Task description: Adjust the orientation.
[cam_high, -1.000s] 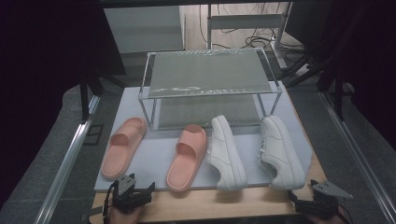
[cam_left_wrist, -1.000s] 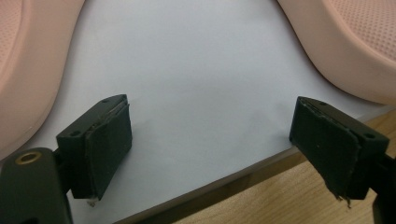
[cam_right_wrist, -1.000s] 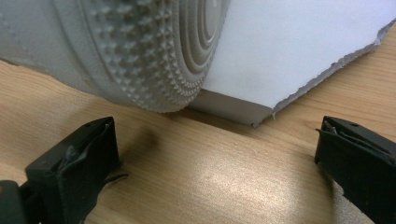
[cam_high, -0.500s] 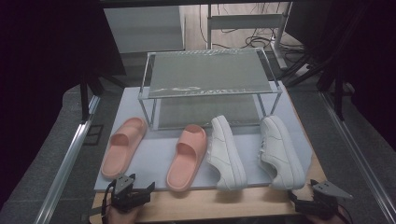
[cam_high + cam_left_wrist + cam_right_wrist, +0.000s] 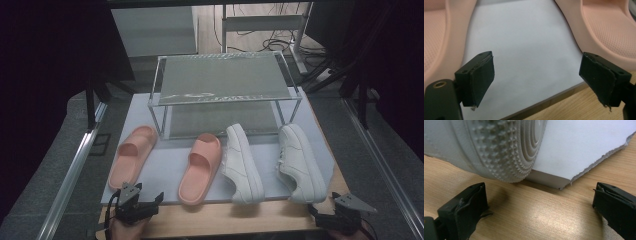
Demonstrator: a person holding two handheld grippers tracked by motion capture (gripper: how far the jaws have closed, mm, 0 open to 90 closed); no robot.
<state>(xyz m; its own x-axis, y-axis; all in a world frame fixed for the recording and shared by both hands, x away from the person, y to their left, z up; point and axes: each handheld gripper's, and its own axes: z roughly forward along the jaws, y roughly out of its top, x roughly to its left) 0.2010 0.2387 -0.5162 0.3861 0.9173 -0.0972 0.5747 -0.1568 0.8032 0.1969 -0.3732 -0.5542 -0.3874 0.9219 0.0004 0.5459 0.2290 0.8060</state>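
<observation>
High view: left claw (image 5: pixel 142 207) lower left, right claw (image 5: pixel 334 216) lower right, both low on the desk (image 5: pixel 220 220), hands cropped.
Left gripper view: jaws wide apart, pink slides (image 5: pixel 604 27) flanking, cut off.
Right gripper view: jaws apart, white sneaker (image 5: pixel 499 147) heel upper left, cropped.

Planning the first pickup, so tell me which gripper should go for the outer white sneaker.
Right. The right gripper sits open just below the outer white sneaker, whose heel overhangs the white mat right ahead of its jaws. The left gripper faces the gap between the pink slides.
</observation>
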